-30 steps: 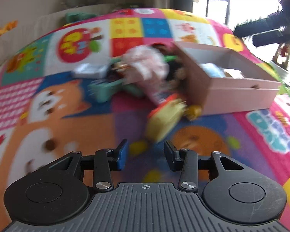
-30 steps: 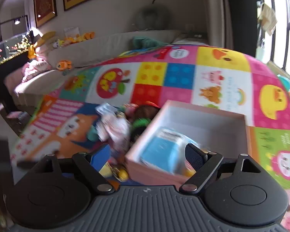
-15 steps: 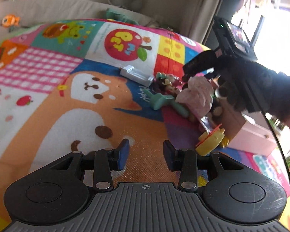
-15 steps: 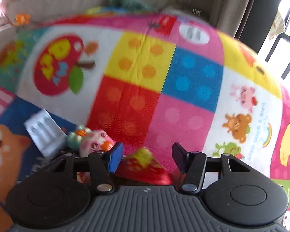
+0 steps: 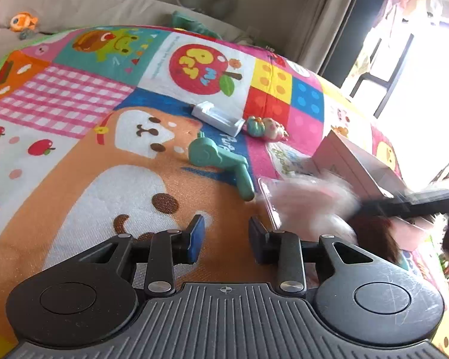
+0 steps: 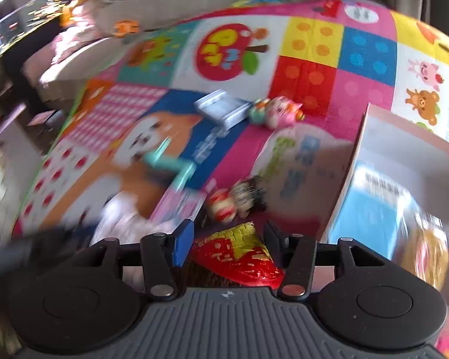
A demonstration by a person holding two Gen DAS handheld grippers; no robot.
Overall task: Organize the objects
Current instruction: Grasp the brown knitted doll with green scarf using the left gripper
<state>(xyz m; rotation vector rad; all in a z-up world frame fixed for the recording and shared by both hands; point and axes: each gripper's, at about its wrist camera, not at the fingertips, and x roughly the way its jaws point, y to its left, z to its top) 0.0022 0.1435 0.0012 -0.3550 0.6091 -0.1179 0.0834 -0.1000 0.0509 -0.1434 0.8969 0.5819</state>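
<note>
My right gripper [image 6: 228,242] has a red and yellow foil packet [image 6: 236,254] between its pads; the jaws are opening slightly, still touching it. It hovers beside the open pink box [image 6: 371,137], which holds a blue packet [image 6: 371,209]. My left gripper [image 5: 224,237] hangs low over the play mat [image 5: 74,104], its jaws closing with nothing between them. Ahead of it lie a teal toy [image 5: 221,161], a white block [image 5: 218,118] and a small pink and teal figurine [image 5: 266,128]. A blurred pink bag [image 5: 308,200] lies to its right, near the pink box [image 5: 353,161].
Small round toys [image 6: 236,197] lie by the box's near corner, and a pink packet [image 6: 179,206] lies left of them. A beige sofa [image 5: 74,6] with plush toys borders the mat at the back. A bright window stands at the right.
The right gripper closed on the red and yellow packet and carried it back from over the far mat to beside the box. The left gripper's jaws narrowed a little.
</note>
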